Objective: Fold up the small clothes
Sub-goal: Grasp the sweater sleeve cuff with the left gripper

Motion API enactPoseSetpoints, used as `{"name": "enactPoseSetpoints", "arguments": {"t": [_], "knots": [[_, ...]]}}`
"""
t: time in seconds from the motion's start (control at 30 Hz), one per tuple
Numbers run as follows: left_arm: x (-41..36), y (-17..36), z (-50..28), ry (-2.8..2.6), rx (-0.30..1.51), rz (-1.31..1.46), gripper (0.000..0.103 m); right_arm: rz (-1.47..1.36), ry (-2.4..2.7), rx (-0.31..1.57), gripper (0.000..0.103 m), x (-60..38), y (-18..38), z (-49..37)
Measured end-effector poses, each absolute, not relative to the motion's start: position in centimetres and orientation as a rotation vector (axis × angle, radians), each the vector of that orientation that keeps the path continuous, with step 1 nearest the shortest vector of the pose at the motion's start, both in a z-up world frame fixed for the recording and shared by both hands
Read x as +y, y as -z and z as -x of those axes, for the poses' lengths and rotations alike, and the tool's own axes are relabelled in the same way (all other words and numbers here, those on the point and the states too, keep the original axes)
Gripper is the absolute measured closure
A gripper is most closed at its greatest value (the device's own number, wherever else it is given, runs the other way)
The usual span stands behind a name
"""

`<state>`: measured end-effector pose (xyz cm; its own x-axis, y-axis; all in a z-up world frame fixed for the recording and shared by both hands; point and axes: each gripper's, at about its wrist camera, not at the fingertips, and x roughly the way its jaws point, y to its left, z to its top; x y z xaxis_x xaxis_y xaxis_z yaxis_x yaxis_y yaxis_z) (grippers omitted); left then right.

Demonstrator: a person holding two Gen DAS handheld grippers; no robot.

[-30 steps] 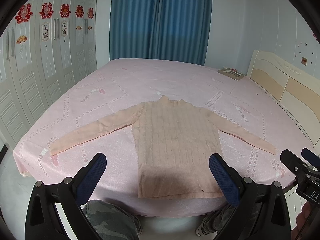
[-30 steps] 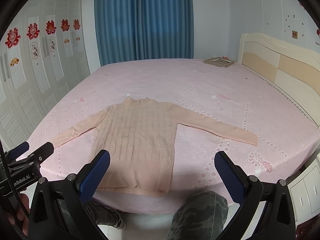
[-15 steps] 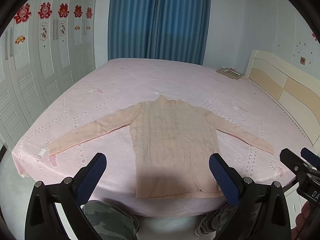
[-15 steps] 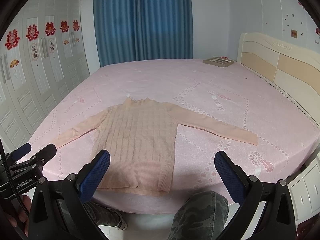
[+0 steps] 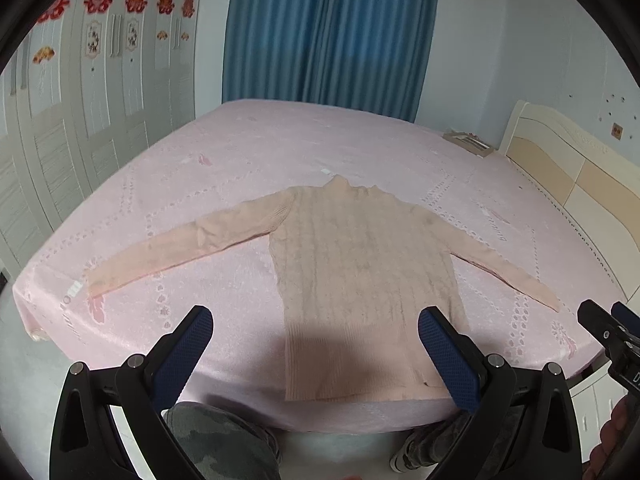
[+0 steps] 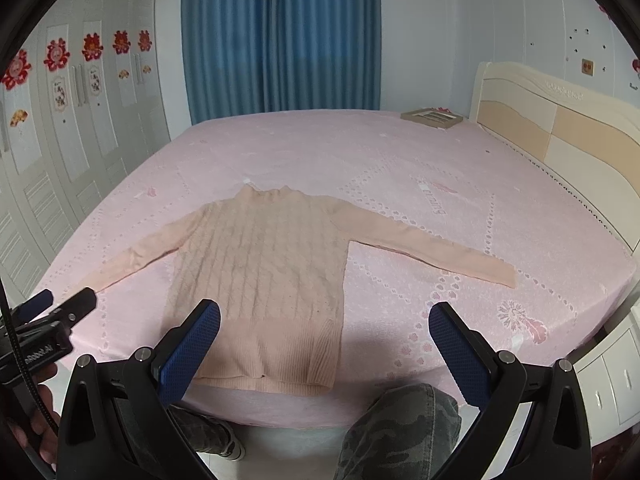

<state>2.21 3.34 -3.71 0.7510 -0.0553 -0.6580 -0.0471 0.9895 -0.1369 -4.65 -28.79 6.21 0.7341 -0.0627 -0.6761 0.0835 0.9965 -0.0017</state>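
A small peach cable-knit sweater (image 5: 360, 272) lies flat on the pink bed (image 5: 280, 152), face up, both sleeves spread out sideways, hem at the near edge. It also shows in the right wrist view (image 6: 264, 272). My left gripper (image 5: 316, 344) is open and empty, held above the hem just off the near bed edge. My right gripper (image 6: 324, 340) is open and empty, above the hem's right corner. Each gripper shows at the edge of the other's view: the right gripper (image 5: 608, 336) and the left gripper (image 6: 52, 312).
A cream headboard (image 6: 560, 128) stands on the right. A flat framed object (image 6: 432, 117) lies at the bed's far right corner. White wardrobe doors (image 5: 80, 120) line the left wall. Blue curtains (image 5: 328, 32) hang behind. The person's camouflage-trousered legs (image 6: 400, 428) stand at the near bed edge.
Both grippers have drifted slightly; the sweater sits a little more to the right in the left wrist view. The sweater has not moved on the bed. Both grippers stay open.
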Motion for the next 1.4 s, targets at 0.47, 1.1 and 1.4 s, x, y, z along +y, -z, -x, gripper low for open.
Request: {"name": "enactPoseSetpoints", "arguments": {"t": [0.47,1.1,1.4], "knots": [[11.8,12.8,-8.3,-0.052,0.867,0.381,0.012,-0.018,-0.001,0.793,0.001,-28.2,-0.8,-0.9],[29.1,22.1,-14.3,-0.297,0.834,0.731,0.030,0.006,-0.151,0.835,0.001,-23.9,5.7,-11.7],[34.0,23.1,-17.1,-0.348,0.737,0.862,0.044,-0.024,-0.141,0.862,0.001,-23.8,7.5,-17.5]]}}
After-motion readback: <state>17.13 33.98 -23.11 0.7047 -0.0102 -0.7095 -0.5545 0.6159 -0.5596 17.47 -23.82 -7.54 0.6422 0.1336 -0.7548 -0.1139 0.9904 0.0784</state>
